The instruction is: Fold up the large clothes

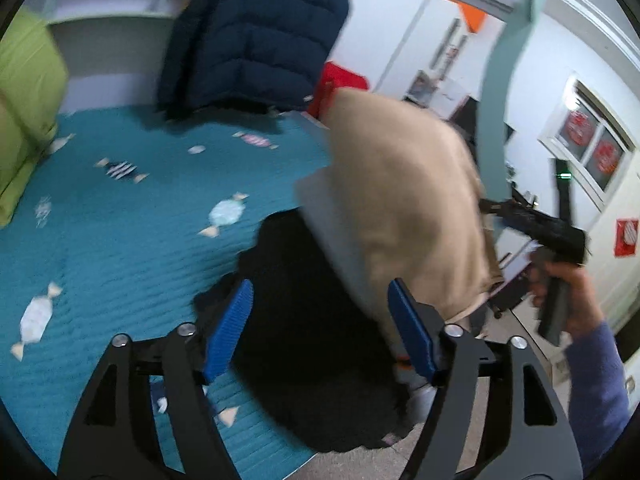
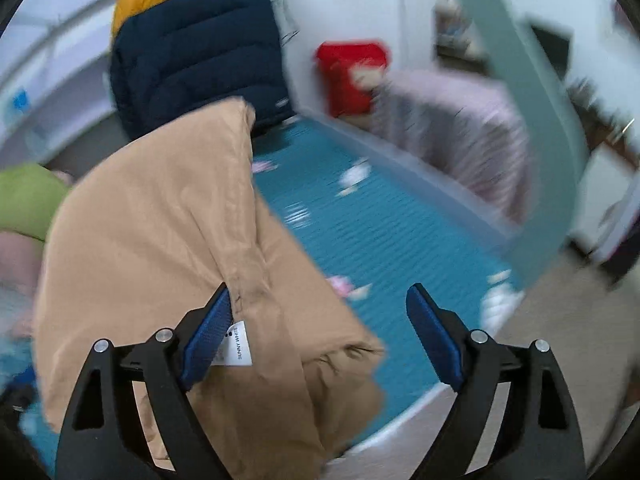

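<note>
A tan garment [image 1: 404, 200] hangs in the air over the near edge of the teal bed [image 1: 120, 240]; it also fills the left of the right wrist view [image 2: 160, 240]. A white label [image 2: 237, 343] hangs by my right gripper's left finger [image 2: 208, 340]. My right gripper [image 2: 320, 332] has its jaws wide apart, the cloth draped against the left finger. My left gripper [image 1: 320, 328] is open and empty over a black garment [image 1: 304, 360] lying on the bed edge, just left of the tan garment. The frames are blurred.
A navy and yellow puffer jacket [image 1: 256, 36] hangs at the far end of the bed. A green pillow [image 1: 28, 100] lies at the left. A red box [image 2: 352, 76] stands beyond the bed. The other hand and gripper [image 1: 560, 264] show at the right.
</note>
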The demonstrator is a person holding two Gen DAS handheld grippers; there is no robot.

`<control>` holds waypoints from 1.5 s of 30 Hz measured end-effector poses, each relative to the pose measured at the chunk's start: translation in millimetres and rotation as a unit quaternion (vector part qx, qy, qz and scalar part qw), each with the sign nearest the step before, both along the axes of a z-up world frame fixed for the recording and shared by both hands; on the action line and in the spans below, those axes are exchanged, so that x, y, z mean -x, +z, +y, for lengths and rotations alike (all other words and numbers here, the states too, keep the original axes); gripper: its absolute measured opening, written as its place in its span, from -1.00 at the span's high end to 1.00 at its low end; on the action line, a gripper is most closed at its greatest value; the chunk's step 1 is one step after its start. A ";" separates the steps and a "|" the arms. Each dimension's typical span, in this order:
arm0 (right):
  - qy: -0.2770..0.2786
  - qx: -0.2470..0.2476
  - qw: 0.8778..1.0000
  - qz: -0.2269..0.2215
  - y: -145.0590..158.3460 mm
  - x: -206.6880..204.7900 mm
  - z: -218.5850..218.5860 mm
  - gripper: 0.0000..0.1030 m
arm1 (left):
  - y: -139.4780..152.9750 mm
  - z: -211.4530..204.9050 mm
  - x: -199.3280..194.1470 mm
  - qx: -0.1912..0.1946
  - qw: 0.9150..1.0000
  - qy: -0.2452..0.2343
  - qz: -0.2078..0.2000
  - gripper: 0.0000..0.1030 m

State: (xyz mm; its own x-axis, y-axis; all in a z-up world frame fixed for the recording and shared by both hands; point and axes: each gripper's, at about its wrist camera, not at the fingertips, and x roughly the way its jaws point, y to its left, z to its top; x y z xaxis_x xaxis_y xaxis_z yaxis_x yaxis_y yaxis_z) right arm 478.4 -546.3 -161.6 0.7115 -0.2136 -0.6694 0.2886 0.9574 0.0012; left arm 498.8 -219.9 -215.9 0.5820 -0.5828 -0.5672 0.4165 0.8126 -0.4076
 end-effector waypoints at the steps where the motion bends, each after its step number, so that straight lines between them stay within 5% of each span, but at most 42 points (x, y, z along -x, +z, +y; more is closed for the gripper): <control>1: -0.005 0.036 0.999 -0.002 4.2 5.1 11.1 -0.62 | -4.0 8.7 0.7 -0.008 1.000 0.011 0.002 -0.40; 3: -0.005 0.094 0.995 -0.018 11.7 18.9 39.0 -0.62 | -11.4 20.3 1.4 -0.030 0.999 0.027 0.003 -0.40; 6: 0.038 0.113 0.992 -0.051 16.4 41.1 82.8 -0.62 | -19.2 34.3 5.0 -0.046 0.998 0.041 0.011 -0.41; 10: 0.141 0.047 0.988 -0.036 -1.4 48.2 124.0 -0.60 | -37.5 54.5 7.9 -0.055 0.996 0.061 0.028 -0.54; 14: 0.133 -0.016 0.990 0.050 -48.3 39.9 105.1 -0.57 | -54.8 71.2 13.5 -0.075 0.994 0.072 0.044 -0.55; 17: 0.139 -0.084 0.985 0.054 -62.3 45.4 76.8 -0.57 | -65.5 80.3 20.4 -0.086 0.992 0.075 0.053 -0.59; 20: 0.132 -0.097 0.985 0.052 -62.8 48.6 64.1 -0.57 | -76.7 86.1 23.7 -0.091 0.991 0.078 0.064 -0.59; 24: 0.124 -0.073 0.989 0.039 -41.1 56.0 75.6 -0.57 | -83.7 94.0 34.4 -0.094 0.990 0.079 0.067 -0.63; 29: 0.109 0.019 0.994 0.011 -14.6 98.1 125.4 -0.66 | -78.5 99.4 56.9 -0.093 0.991 0.078 0.056 -0.73; 34: 0.119 0.080 0.989 0.025 -26.4 142.9 189.8 -0.85 | -67.2 105.7 88.6 -0.077 0.994 0.067 0.041 -0.76; 38: 0.112 0.101 0.988 0.035 -41.4 170.8 230.5 -0.85 | -53.1 109.9 114.7 -0.072 0.996 0.057 0.023 -0.79; 45: 0.098 0.069 0.992 0.027 -38.9 212.0 275.9 -0.85 | -19.9 137.0 166.9 -0.062 0.995 0.074 -0.010 -0.90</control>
